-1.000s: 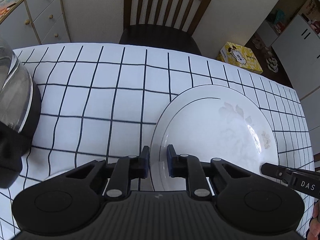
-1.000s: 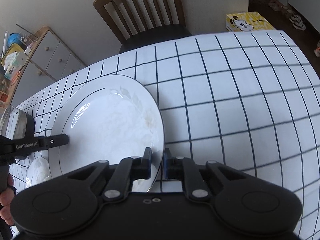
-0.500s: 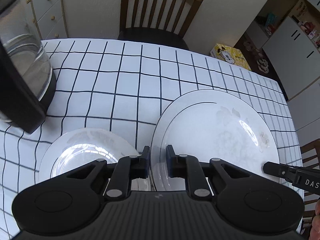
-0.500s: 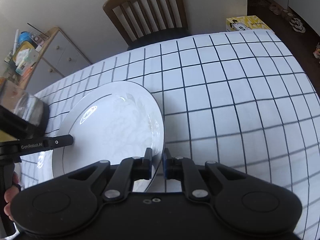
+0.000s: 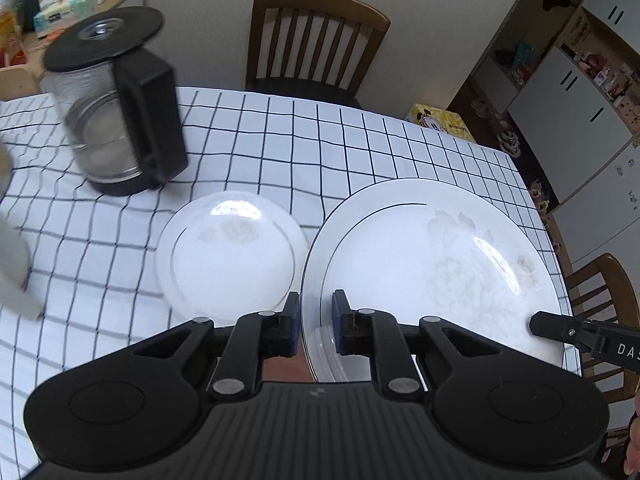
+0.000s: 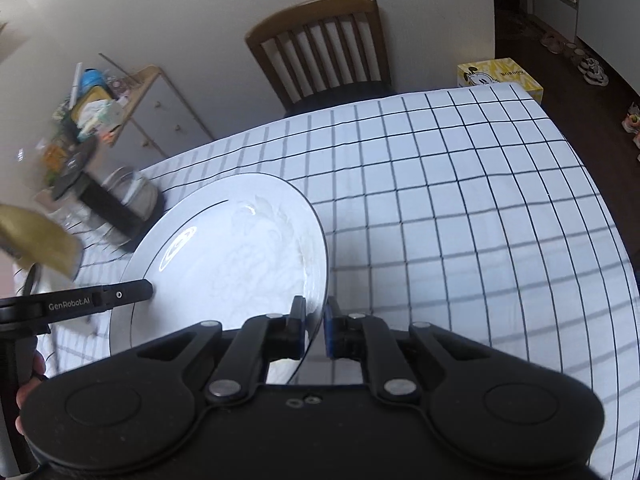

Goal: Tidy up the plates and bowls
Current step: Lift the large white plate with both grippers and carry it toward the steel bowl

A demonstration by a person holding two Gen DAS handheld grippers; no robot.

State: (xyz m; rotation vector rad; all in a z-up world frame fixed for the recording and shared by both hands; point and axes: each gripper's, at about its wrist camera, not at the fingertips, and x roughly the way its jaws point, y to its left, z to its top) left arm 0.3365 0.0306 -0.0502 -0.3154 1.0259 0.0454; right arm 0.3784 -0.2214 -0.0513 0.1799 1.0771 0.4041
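A large white plate (image 5: pixel 432 272) with a thin dark ring and faint flowers hangs above the checked tablecloth, held from both sides. My left gripper (image 5: pixel 316 322) is shut on its left rim. My right gripper (image 6: pixel 314 326) is shut on its right rim; the same large plate (image 6: pixel 236 264) fills the left of the right wrist view. A smaller white plate (image 5: pixel 230 256) lies on the cloth to the left, below the held one. Under the large plate's near edge a stack of white rims (image 5: pixel 326 354) shows.
A glass kettle (image 5: pixel 116 120) with black lid and handle stands on the table at the back left. A wooden chair (image 5: pixel 316 44) is behind the table, another chair (image 5: pixel 600 308) at the right edge. A pale blurred object (image 5: pixel 10 248) is at far left.
Both grippers have risen and drawn back with the large plate between them. The kettle and the smaller plate have come fully into the left wrist view.
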